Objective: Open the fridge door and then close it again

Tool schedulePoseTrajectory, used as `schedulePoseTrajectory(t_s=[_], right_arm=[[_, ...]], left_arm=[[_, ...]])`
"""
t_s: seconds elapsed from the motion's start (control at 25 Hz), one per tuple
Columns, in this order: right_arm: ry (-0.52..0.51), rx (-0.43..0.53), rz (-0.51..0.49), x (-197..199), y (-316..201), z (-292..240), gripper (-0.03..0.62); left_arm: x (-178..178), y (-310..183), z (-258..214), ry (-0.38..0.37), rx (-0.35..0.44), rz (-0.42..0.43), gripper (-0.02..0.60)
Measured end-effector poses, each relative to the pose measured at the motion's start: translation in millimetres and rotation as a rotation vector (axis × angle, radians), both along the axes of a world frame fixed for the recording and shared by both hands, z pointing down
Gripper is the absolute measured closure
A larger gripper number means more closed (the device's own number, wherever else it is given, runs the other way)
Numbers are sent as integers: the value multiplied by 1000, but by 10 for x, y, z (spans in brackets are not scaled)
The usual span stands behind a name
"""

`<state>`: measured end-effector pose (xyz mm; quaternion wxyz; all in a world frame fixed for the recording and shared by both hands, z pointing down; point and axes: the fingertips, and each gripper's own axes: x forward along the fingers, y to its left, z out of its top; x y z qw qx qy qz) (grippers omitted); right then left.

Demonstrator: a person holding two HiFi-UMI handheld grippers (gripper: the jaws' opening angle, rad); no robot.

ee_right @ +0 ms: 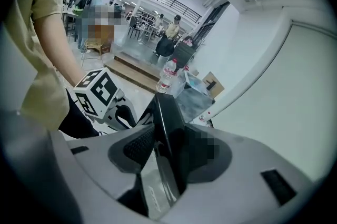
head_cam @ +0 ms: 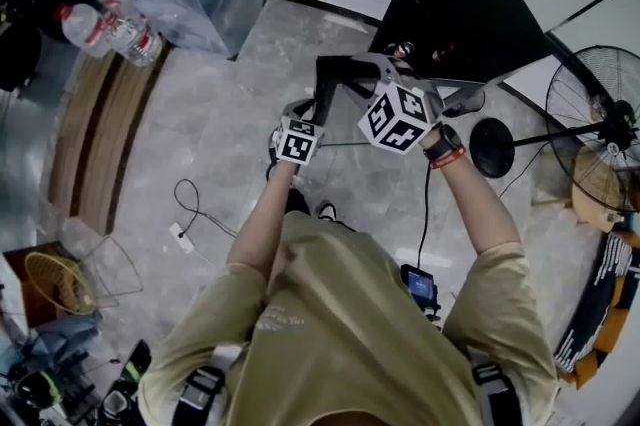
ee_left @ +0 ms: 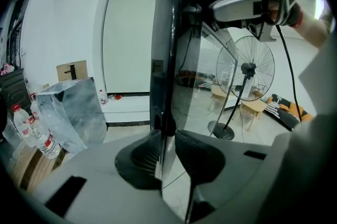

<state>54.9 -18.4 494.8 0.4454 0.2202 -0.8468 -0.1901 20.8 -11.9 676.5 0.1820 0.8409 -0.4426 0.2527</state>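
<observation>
Straight ahead on the floor: black fridge [head_cam: 460,9], door [ee_left: 164,60] apparently ajar, its edge pinched by both left gripper [ee_left: 167,152] and right gripper [ee_right: 163,149]. Judged stiff, glossy, slippery, hinge-borne; best held at the free edge.

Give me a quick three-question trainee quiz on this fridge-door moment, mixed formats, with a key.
1. Multiple choice: what stands between the pads of the left gripper?
A) a water bottle
B) the edge of the fridge door
C) nothing
2. True or false: the right gripper is empty, with its jaws apart in free air.
3. Fill in: in the head view, the floor fan stands to the ____ of the fridge.

Key
1. B
2. False: it is shut on the same door.
3. right
</observation>
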Motion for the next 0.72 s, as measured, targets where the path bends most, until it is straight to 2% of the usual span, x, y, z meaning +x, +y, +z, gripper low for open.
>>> schedulePoseTrajectory(t_s=[0.4,0.72], right_arm=[[-10,-13,38,-20,-233,-13,399],[-40,0,87,-10,-455,-14,399]], left_arm=[[-23,-252,-11,-3,-29,30,496],[-18,-498,3,2,-23,67,495]])
